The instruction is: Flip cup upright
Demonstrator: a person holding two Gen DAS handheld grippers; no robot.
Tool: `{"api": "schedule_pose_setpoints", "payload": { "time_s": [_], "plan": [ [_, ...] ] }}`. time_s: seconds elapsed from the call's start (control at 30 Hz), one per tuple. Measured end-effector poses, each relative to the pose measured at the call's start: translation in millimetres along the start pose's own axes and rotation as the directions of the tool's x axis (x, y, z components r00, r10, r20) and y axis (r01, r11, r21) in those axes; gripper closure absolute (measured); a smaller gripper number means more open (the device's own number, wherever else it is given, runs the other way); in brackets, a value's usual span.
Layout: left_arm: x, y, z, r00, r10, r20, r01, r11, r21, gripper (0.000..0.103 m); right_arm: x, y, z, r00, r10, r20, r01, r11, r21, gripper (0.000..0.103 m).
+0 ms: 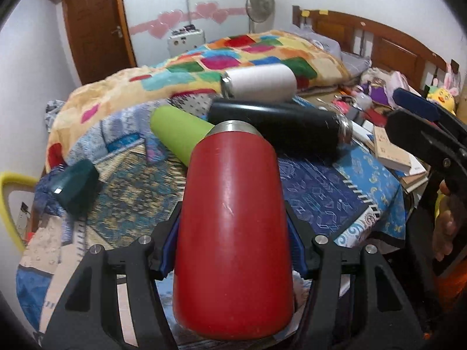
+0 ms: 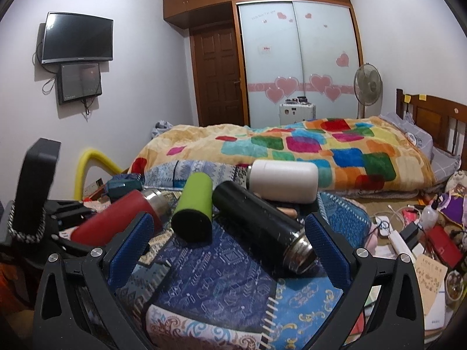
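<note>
My left gripper (image 1: pixel 233 224) is shut on a red flask cup (image 1: pixel 233 233), whose steel neck points away from the camera; in the right wrist view the red cup (image 2: pixel 116 218) is tilted with its neck up and to the right, at the left. My right gripper (image 2: pixel 229 233) is open and empty above the patterned cloth, with a black flask (image 2: pixel 262 224) lying on its side between its pads. It also shows in the left wrist view (image 1: pixel 420 116) at the right. A lime green cup (image 1: pixel 181 131) and a white cup (image 1: pixel 259 83) lie on their sides behind.
A dark teal lid-like piece (image 1: pixel 77 186) lies at the left on the cloth-covered table (image 2: pixel 221 285). A bed with a colourful blanket (image 2: pixel 306 143) is behind. Books, cables and clutter (image 2: pixel 423 233) crowd the right side. A yellow chair frame (image 1: pixel 8 204) is at the left.
</note>
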State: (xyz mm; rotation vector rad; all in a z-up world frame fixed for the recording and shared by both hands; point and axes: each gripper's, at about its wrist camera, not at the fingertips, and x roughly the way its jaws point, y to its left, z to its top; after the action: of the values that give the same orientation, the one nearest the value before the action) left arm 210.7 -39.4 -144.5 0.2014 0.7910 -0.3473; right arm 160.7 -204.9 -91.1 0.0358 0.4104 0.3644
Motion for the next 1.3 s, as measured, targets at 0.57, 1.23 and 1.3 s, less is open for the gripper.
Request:
{"api": "schedule_pose_setpoints", "payload": {
  "time_s": [0.57, 1.23, 1.3],
  "plan": [
    [47, -27, -3, 0.995, -0.061, -0.079, 0.065, 0.996, 0.056, 0.041, 11, -16, -22, 0.996, -0.019, -0.093, 0.021, 1.0, 0.019, 0.0],
    [5, 63, -2, 0.994, 0.105, 0.019, -0.104, 0.992, -0.07, 0.014, 41, -20, -30, 0.986, -0.024, -0.168, 0.031, 0.999, 0.037, 0.0],
    [11, 72, -11, 0.994, 0.105, -0.005, -0.105, 0.991, -0.082, 0.014, 50, -14, -36, 0.981, -0.004, -0.194, 0.011, 0.999, 0.034, 0.0]
  ]
}}
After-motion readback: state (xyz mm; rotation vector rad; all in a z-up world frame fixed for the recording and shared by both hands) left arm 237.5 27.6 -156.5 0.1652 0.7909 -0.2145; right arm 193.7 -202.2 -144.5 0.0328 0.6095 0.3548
